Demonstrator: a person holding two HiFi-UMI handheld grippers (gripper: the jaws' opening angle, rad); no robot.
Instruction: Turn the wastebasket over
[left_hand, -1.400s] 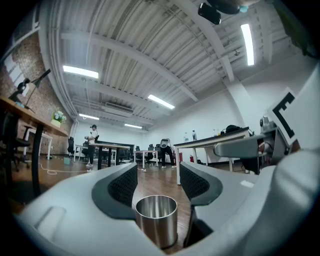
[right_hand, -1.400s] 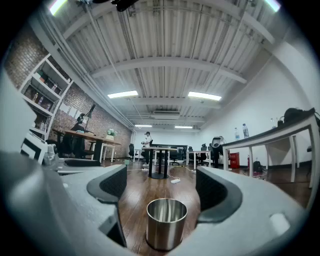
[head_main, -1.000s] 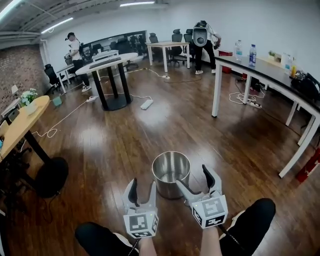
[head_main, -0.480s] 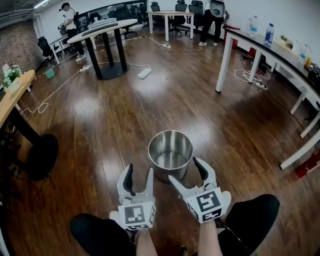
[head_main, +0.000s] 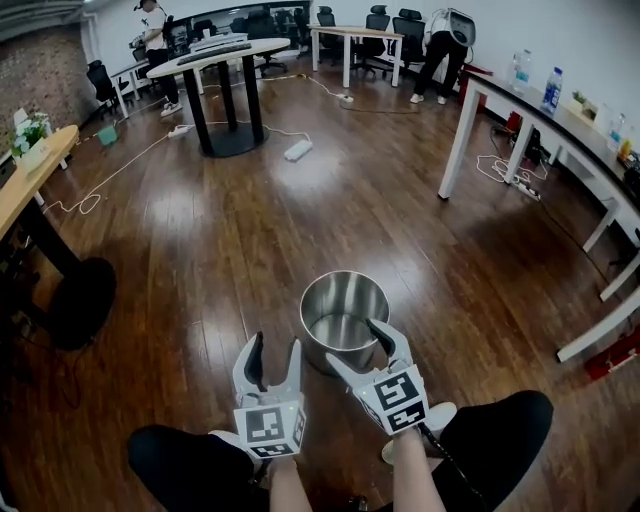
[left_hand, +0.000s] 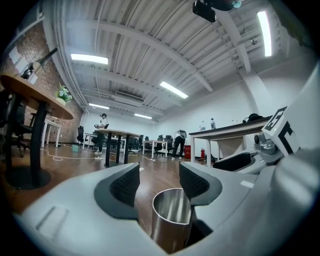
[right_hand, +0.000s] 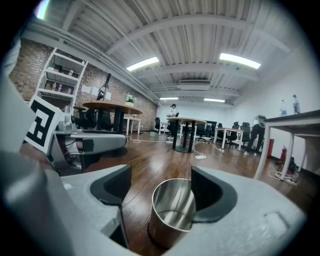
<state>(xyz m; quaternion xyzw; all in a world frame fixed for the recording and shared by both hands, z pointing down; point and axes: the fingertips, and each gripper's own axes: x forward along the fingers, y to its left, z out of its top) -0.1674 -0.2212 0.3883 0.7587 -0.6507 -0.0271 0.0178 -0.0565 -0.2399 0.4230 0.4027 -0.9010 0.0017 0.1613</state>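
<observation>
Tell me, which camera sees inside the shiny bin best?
The head view: it looks down into the wastebasket, showing most of its round rim and its shiny bottom. The left gripper view and the right gripper view see the wastebasket from low down, partly behind jaws.

No legible text, brand or number — only wordless square-patterned markers (head_main: 268, 427) on left gripper (head_main: 276, 345) and right gripper (head_main: 354, 342)
</observation>
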